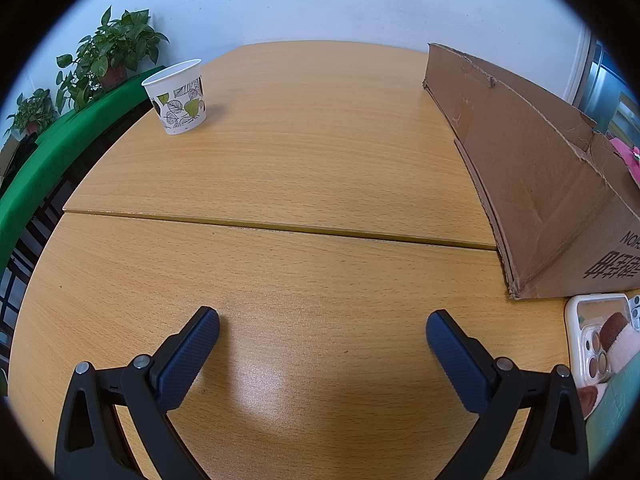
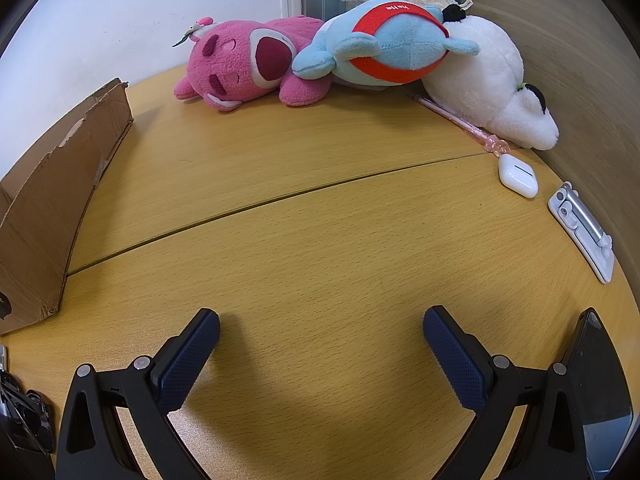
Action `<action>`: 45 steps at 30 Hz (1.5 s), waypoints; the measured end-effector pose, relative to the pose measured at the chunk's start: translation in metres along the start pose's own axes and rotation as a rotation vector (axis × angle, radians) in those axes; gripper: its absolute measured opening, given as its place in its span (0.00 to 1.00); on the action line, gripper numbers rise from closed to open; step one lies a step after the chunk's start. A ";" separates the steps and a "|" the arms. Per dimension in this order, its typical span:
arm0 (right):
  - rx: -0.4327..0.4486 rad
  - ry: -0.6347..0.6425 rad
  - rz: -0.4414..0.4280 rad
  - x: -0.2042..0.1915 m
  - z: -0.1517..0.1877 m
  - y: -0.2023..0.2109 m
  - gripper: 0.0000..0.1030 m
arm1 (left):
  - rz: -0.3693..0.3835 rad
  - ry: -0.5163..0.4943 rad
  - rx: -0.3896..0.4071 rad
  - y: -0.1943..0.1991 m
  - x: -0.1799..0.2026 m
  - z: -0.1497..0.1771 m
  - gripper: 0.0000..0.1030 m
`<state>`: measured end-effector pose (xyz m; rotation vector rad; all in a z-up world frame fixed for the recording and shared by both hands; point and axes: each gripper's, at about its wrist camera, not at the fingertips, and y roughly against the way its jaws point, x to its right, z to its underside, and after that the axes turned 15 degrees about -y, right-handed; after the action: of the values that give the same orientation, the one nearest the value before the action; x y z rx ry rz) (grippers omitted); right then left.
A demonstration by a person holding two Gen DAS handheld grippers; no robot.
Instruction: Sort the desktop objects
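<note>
At 12 o'clock, pink plush bear (image 2: 244, 66): soft, light; I'd pinch its body; both tongs (image 2: 320, 330) (image 1: 322, 330) spread, empty

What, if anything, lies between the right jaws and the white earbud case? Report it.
Nothing visible does. The right gripper is open over bare wooden tabletop, and the white earbud case lies ahead to its right with only bare wood between. The pink pen lies just beyond the case, not in the path.
</note>
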<state>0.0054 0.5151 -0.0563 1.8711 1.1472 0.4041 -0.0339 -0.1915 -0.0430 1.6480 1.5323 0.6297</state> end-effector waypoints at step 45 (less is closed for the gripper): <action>-0.225 0.731 -0.608 -0.282 0.257 0.170 1.00 | 0.465 0.142 0.143 0.140 0.135 0.052 0.99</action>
<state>0.1202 0.1153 -0.0167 1.1002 1.9751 0.8520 0.1097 -0.0658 0.0201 2.1342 1.3185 0.9139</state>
